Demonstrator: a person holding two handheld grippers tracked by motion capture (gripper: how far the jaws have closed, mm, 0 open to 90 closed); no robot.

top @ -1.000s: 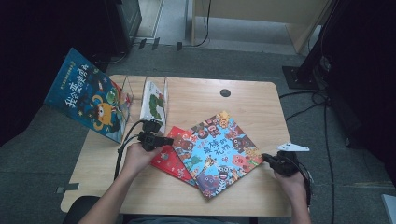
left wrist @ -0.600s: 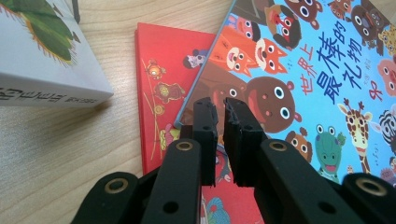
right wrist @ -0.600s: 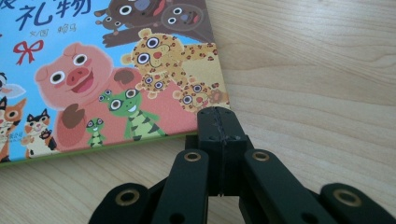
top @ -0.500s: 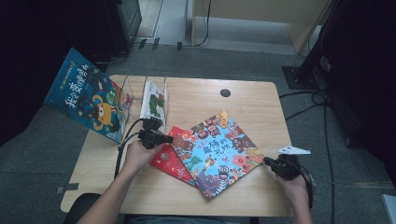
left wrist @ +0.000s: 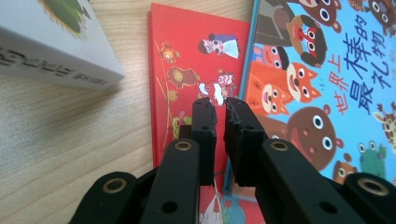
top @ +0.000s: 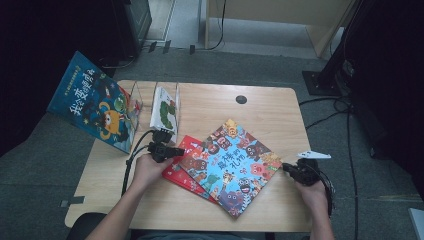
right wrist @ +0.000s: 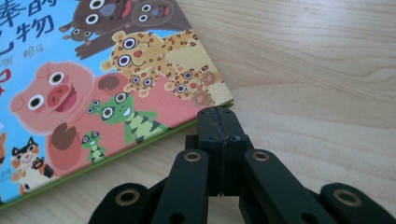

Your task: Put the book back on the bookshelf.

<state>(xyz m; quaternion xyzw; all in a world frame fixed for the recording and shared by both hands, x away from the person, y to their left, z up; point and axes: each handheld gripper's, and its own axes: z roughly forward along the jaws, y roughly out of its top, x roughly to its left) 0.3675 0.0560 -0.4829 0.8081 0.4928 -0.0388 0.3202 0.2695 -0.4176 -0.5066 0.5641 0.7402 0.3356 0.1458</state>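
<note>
A blue picture book [top: 235,165] with cartoon animals lies at an angle on the wooden table [top: 270,110], overlapping a red picture book [top: 182,172]. My left gripper [top: 181,150] hovers at the red book's left edge. In the left gripper view its jaws [left wrist: 220,100] stand a narrow slit apart with nothing between them, over the red book [left wrist: 187,56] beside the blue one [left wrist: 327,70]. My right gripper [top: 286,168] rests at the blue book's right corner. Its jaws [right wrist: 218,112] are shut and empty, just off the book's edge [right wrist: 93,70].
A white book [top: 165,107] stands behind the left gripper, near in the left gripper view [left wrist: 46,42]. A large blue book [top: 95,102] leans off the table's left side against a clear stand [top: 135,97]. A cable hole [top: 241,99] sits at the back. Bare wood lies right of the books.
</note>
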